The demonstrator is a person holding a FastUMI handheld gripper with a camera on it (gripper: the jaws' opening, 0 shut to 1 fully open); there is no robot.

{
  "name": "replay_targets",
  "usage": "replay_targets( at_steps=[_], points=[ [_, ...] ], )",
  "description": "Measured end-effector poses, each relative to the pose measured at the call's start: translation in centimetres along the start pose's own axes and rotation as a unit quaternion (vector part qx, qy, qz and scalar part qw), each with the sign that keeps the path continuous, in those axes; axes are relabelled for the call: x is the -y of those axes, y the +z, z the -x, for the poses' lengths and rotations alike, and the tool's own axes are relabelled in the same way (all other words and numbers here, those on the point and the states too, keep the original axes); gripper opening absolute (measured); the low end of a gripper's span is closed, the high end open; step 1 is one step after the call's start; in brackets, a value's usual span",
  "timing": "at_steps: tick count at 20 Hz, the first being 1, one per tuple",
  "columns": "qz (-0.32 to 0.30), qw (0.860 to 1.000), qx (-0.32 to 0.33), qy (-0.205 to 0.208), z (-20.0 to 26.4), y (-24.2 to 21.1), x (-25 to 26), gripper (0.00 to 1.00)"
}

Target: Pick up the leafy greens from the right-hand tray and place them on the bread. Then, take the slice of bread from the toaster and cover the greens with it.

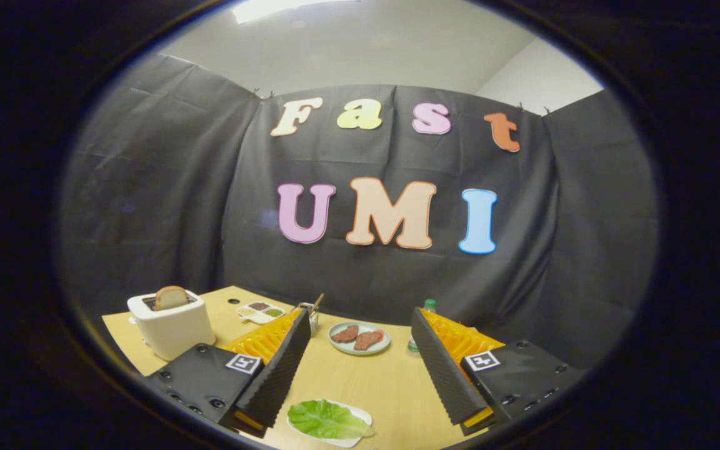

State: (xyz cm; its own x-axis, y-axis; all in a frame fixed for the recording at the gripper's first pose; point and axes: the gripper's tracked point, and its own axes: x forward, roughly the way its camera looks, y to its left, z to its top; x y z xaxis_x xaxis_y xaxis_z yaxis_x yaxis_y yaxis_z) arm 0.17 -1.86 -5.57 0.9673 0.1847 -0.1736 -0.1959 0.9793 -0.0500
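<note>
Green leaf (327, 419) sits on a white tray (360, 415) on the wooden table (347, 381), low between my fingers and nearer than their tips. Gripper (360, 325) spread wide, nothing held, nothing touched (both fingers hang clear above the tabletop). Beyond the tips, a pale plate (360, 347) with two reddish-brown meat pieces (358, 337). White toaster (171, 325) well off past the left finger, one bread slice (170, 297) standing upright in its slot. Small divided dish (261, 310) behind it, near the wall. A bottle with a green cap (425, 308) shows just behind the right finger. I can't make out the base bread slice from here.
</note>
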Motion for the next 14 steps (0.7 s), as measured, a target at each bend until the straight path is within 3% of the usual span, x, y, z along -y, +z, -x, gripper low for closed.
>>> replay_targets(
  at_steps=[14],
  points=[
    [0.026,0.990,-0.093,0.104,-1.5,-7.9,-1.1,1.00]
  ],
)
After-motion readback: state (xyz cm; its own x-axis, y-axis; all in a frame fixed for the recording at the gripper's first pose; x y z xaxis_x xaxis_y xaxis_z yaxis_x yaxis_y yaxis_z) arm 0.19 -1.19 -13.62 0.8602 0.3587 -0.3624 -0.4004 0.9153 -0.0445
